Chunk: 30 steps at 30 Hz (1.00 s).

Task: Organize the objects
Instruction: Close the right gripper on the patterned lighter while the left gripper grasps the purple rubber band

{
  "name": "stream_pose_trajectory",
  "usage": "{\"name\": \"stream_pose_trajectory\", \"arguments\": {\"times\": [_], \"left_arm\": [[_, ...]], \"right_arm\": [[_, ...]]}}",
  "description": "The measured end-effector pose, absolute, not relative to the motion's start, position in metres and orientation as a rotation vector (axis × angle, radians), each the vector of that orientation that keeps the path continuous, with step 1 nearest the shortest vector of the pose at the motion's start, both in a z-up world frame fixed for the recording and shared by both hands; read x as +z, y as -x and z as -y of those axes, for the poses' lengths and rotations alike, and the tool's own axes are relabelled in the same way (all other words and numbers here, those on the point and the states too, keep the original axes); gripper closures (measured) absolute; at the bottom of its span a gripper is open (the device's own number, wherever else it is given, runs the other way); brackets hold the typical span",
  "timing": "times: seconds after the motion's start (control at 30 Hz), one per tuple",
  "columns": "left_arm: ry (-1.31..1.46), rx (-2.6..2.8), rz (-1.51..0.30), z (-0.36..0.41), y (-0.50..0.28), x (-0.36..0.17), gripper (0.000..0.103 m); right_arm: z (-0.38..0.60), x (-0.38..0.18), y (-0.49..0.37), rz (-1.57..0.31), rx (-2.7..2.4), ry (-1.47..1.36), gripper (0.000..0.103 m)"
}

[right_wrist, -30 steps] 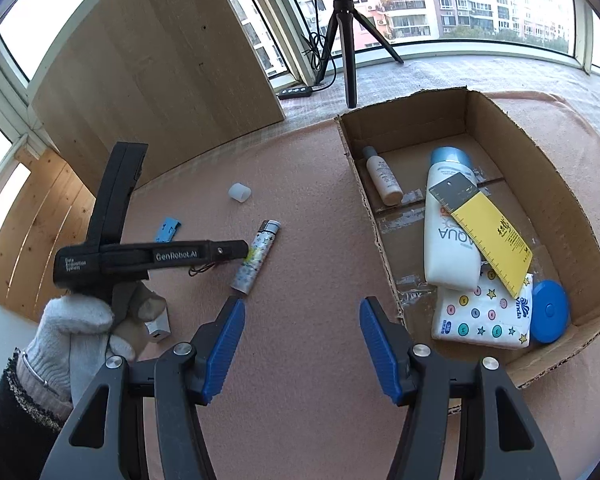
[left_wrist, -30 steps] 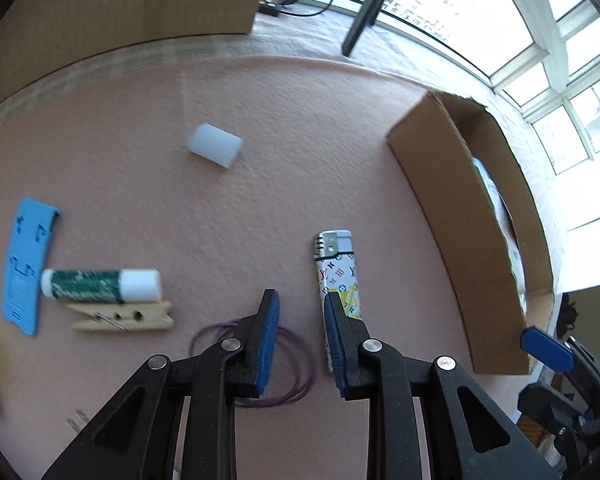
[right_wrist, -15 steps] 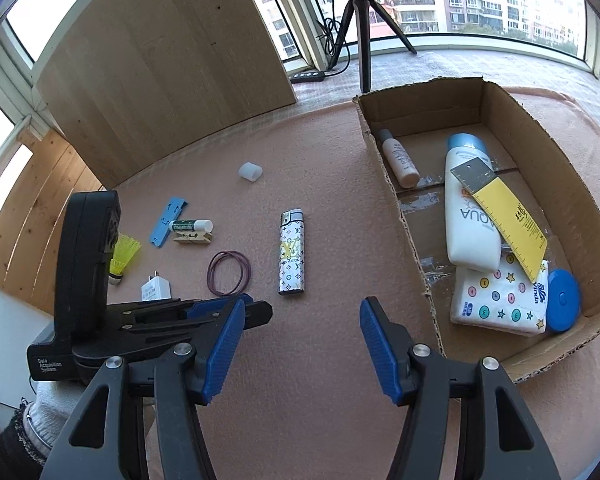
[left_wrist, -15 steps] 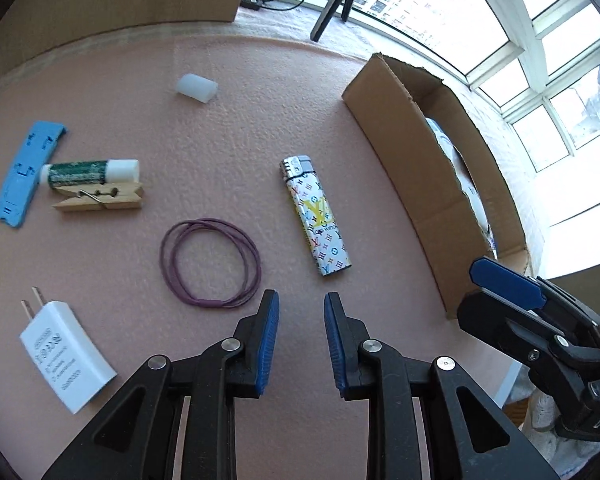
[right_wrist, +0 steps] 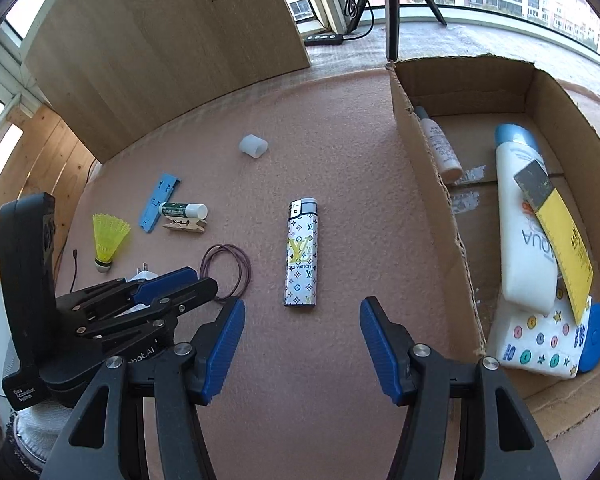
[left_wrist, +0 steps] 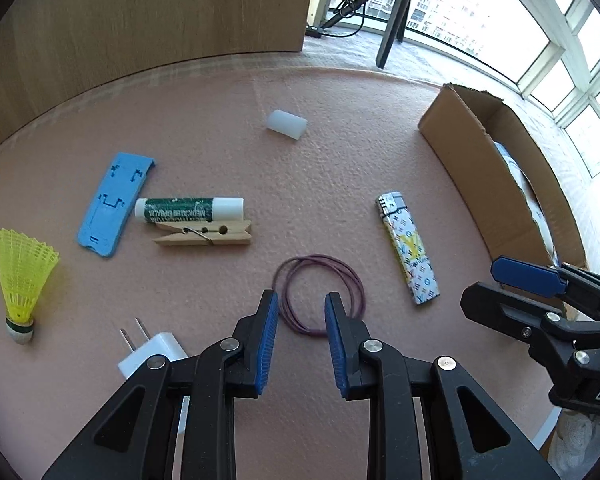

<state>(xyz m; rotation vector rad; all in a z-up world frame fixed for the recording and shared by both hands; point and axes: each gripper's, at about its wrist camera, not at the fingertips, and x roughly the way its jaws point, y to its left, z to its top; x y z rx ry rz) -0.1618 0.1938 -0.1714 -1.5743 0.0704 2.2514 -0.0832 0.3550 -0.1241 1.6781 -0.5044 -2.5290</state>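
A white patterned lighter (right_wrist: pixel 301 252) lies on the pink mat just beyond my right gripper (right_wrist: pixel 302 332), which stands open and empty, in line with it. My left gripper (left_wrist: pixel 302 320) hovers with its jaws a narrow gap apart and nothing between them, above the near edge of a purple rubber band (left_wrist: pixel 320 294). In the left wrist view the lighter (left_wrist: pixel 408 248) lies to the right of the band. The cardboard box (right_wrist: pixel 432 184) on the right holds a white lotion bottle (right_wrist: pixel 524 232), a yellow ruler (right_wrist: pixel 564 232), a tissue pack and a small bottle.
On the left of the mat lie a clothespin (left_wrist: pixel 204 236), a lip balm tube (left_wrist: pixel 188 209), a blue plastic piece (left_wrist: pixel 114 204), a yellow shuttlecock (left_wrist: pixel 20 272), a white charger plug (left_wrist: pixel 152 354) and a white cap (left_wrist: pixel 286 124). A wooden panel and a tripod stand behind.
My left gripper has drawn back from beside the lighter and now sits over the rubber band. My right gripper has sunk and moved closer to the lighter. Neither jaw gap has changed.
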Motion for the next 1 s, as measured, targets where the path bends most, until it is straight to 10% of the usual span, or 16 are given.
{"name": "stream_pose_trajectory", "arguments": {"times": [0.43, 0.77, 1.0], "left_arm": [[1.571, 2.213, -0.158, -0.206, 0.179, -0.184, 0.081], [1.587, 2.126, -0.088, -0.207, 0.17, -0.182, 0.099], [1.569, 2.134, -0.022, -0.193, 0.165, -0.17, 0.1]], "right_arm": [[-0.332, -0.146, 0.118, 0.285, -2.519, -1.778, 0.05], [-0.325, -0.163, 0.125, 0.162, -2.541, -1.831, 0.082], [-0.339, -0.161, 0.114, 0.278, -2.563, -1.806, 0.082]]}}
